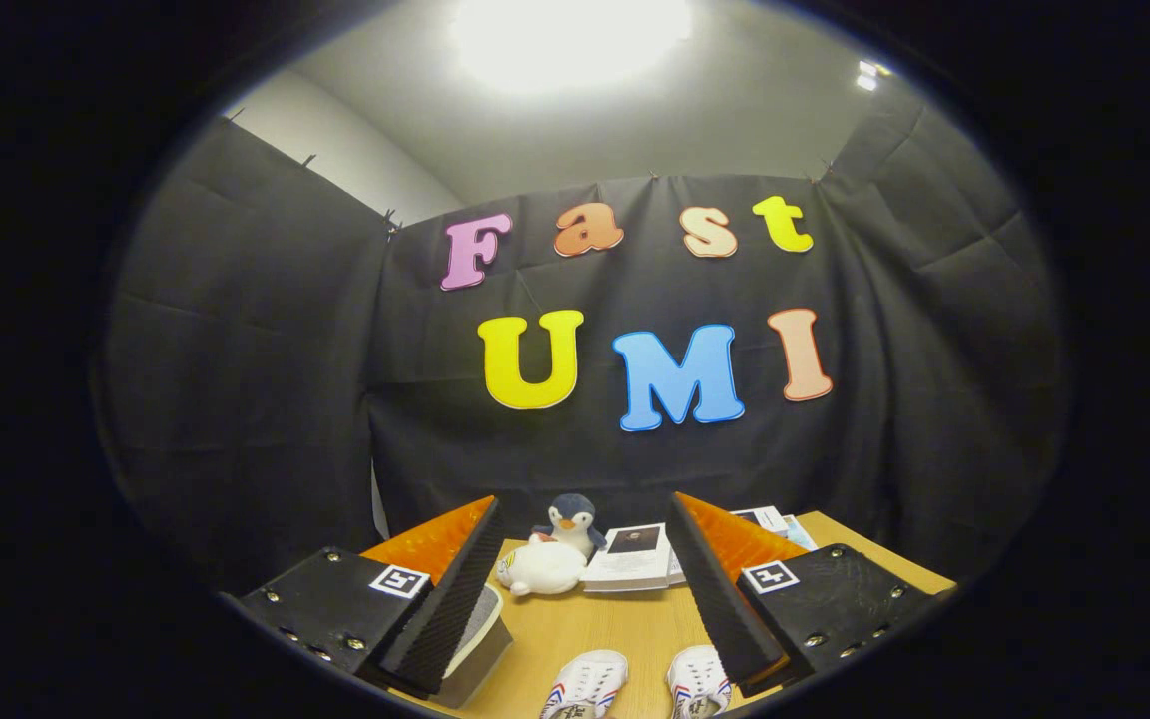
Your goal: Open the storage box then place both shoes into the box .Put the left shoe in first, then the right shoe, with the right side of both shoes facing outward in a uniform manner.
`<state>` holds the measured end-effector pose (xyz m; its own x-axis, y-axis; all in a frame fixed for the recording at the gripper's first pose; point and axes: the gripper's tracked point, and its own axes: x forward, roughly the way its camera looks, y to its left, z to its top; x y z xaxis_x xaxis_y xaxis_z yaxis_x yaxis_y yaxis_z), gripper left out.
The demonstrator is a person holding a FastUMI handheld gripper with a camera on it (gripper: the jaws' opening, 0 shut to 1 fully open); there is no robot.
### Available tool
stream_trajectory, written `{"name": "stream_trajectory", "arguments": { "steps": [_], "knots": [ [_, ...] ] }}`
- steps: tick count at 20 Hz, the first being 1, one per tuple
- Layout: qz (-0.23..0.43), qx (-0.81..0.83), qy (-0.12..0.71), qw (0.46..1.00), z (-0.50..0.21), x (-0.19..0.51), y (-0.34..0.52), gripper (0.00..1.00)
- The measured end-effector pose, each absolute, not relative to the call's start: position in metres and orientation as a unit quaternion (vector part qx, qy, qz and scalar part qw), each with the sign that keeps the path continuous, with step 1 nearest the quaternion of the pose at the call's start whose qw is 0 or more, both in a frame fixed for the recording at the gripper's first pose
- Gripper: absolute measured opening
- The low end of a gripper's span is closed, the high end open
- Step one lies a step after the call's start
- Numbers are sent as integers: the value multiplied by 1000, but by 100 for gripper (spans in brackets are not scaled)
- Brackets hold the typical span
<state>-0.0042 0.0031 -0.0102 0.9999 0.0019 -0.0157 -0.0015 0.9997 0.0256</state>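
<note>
Gripper view: the gripper [590, 589] hangs above a light wooden desk [595, 624] inside the black-draped booth, its two fingers [455, 589] spread wide apart and holding nothing. Between the fingers, at the near edge of the desk, a pair of white shoes lies side by side with toes pointing toward the far wall: one shoe [587, 684] with coloured stripes on its side sits nearer the left finger, the other shoe [698, 682] sits just beside the right finger, its outer edge partly hidden by that finger. The two shoes are close but not touching. Just beside the left finger, and partly covered by it, a pale box-like object [480, 639] with a grey upper face rests on the desk near its left edge; whether it is the storage box, and whether it stands open or closed, cannot be told. Beyond the fingers, toward the far edge of the desk, a white plush toy [540, 567] lies flat with a small penguin toy [572, 524] standing upright right behind it. Next to them a stack of books [635, 559] with a dark cover panel lies on the desk, and more printed papers [770, 519] show past the right finger near the far right corner. A ceiling lamp [570, 35] glares brightly overhead.
</note>
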Motion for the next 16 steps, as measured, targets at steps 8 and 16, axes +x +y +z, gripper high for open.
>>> {"name": "stream_trajectory", "arguments": {
  "steps": [8, 16],
  "knots": [
    [22, 39, 33, 998, -30, 1, 20, 98],
    [65, 110, 112, 986, -82, 6, 51, 98]
  ]
}}
